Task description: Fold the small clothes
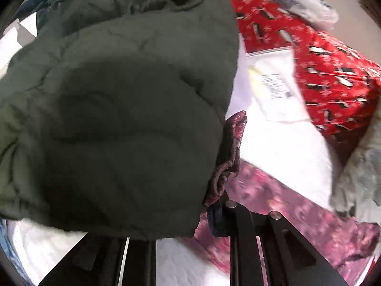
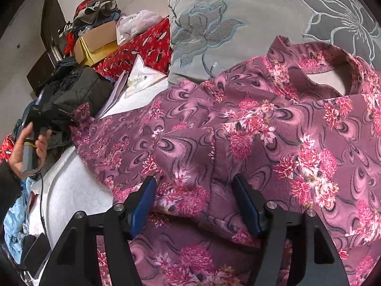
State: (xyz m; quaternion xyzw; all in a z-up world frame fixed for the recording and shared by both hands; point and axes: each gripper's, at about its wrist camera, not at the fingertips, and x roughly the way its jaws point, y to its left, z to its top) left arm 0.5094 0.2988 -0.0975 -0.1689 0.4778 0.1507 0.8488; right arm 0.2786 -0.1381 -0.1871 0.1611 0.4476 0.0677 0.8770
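White quilted bedding (image 2: 71,190) carries the purple floral top (image 2: 238,131), a soft, light, limp knit best taken at hems or shoulder seams, where the left gripper (image 1: 214,214) looks clenched on a sleeve cuff while the right gripper (image 2: 194,205) hangs released over its body.

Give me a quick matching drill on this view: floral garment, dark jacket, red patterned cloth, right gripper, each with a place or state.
Things:
1. floral garment
2. dark jacket
3. red patterned cloth
4. right gripper

Places or states:
A. open, fingers astride a fold of fabric
B. bunched up, filling the left wrist view
C. spread out, neck hole at the far right
D. draped at the back, under a plastic bag

Pairs: 1-C, 2-B, 3-D, 4-A
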